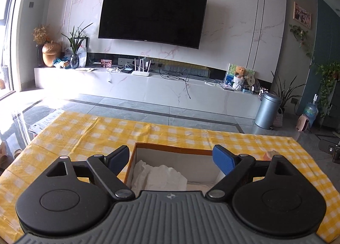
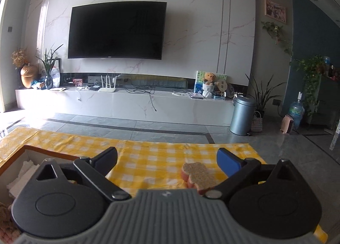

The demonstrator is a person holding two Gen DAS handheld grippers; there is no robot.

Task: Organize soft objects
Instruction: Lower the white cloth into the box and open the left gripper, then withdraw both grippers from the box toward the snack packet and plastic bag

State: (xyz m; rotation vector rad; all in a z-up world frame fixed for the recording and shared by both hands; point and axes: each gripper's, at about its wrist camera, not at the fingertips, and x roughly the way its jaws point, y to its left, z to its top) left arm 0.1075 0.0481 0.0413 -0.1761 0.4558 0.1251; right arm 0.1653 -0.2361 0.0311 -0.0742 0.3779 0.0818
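A: What is sitting at the left, taking the cardboard box (image 1: 170, 150) as our marker?

B: The left gripper (image 1: 171, 155) is hovering right above the box, jaws standing wide apart and holding nothing. Inside the box a crumpled white soft thing (image 1: 158, 177) is lying (cloth or tissue, I cannot tell which), so the open jaws are probably hanging there after a drop.

A: And moving right of the box?

B: The yellow checked tablecloth (image 2: 153, 159) is spreading out, and on it, well right of the box, a soft peach toy with a speckled top (image 2: 198, 177) is waiting. The right gripper (image 2: 166, 159) is pointing over it, jaws spread fully and gripping nothing, likely lining up to pick it.
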